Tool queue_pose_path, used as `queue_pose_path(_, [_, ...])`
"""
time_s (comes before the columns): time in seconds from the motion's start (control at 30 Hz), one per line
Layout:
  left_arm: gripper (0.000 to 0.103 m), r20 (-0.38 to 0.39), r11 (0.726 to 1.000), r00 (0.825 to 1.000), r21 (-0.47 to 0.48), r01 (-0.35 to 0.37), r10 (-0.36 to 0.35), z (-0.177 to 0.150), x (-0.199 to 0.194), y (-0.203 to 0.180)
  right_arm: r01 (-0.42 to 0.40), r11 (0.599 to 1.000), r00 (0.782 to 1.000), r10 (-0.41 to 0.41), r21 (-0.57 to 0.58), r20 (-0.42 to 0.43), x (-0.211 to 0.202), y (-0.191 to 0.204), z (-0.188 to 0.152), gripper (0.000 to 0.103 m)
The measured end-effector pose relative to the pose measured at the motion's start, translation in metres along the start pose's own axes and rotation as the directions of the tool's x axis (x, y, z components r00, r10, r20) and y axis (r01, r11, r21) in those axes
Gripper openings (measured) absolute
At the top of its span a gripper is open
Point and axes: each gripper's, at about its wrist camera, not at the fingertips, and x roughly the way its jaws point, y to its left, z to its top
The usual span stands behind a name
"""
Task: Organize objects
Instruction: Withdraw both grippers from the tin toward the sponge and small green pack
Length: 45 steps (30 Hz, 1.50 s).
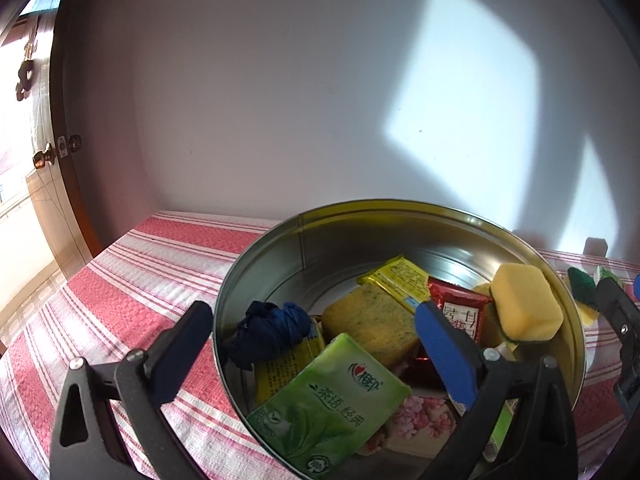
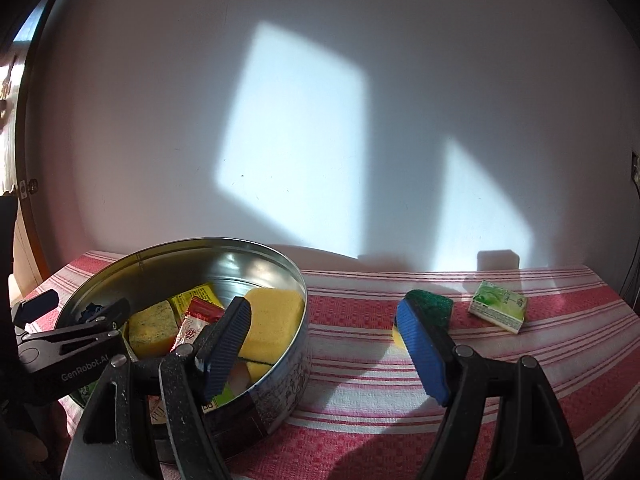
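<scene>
Right tongs (image 2: pixel 324 344) open, empty: green-topped sponge (image 2: pixel 430 306) sits just past the right pad, centre-right of frame, on the striped worktop (image 2: pixel 520 360). One green tissue pack (image 2: pixel 498 306) lies further right. Left tongs (image 1: pixel 308 356) open, straddling the round tin's (image 1: pixel 260 264) near wall, lower centre. Tin holds two yellow sponges, several packets and a blue bundle, partly hidden by pads.

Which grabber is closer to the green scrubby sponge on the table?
Right. The right gripper is open just before the green-topped sponge; the left gripper straddles the tin's wall.
</scene>
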Motion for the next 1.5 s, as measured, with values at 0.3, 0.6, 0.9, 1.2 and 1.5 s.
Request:
queue_pose_path(0.3, [0.102,0.039,1.000,0.999,-0.013,0.003,-0.002,-0.003,-0.015,-0.008,0.005,0.999,1.000,-0.005,0.038,-0.012,0.002,-0.021,-0.002,0.077])
queue_pose_path(0.6, [0.102,0.063,1.000,0.998,0.020,0.001,-0.002,-0.008,-0.026,-0.023,0.036,0.999,0.999,-0.035,0.018,-0.011,-0.001,-0.043,-0.005,0.077])
queue_pose_path(0.9, [0.102,0.067,0.999,0.997,0.032,0.025,-0.027,-0.014,-0.034,-0.039,0.089,0.996,0.996,-0.089,0.016,-0.008,-0.004,-0.080,-0.006,0.077])
queue_pose_path(1.2, [0.102,0.066,0.996,0.995,0.068,0.064,-0.069,-0.020,-0.044,-0.072,0.154,0.987,0.988,-0.153,0.043,-0.020,0.001,-0.127,-0.005,0.077])
queue_pose_path(1.5, [0.102,0.062,0.980,0.987,0.143,0.137,-0.147,-0.027,-0.054,-0.121,0.220,0.973,0.975,-0.219,0.067,-0.035,0.004,-0.176,-0.004,0.077])
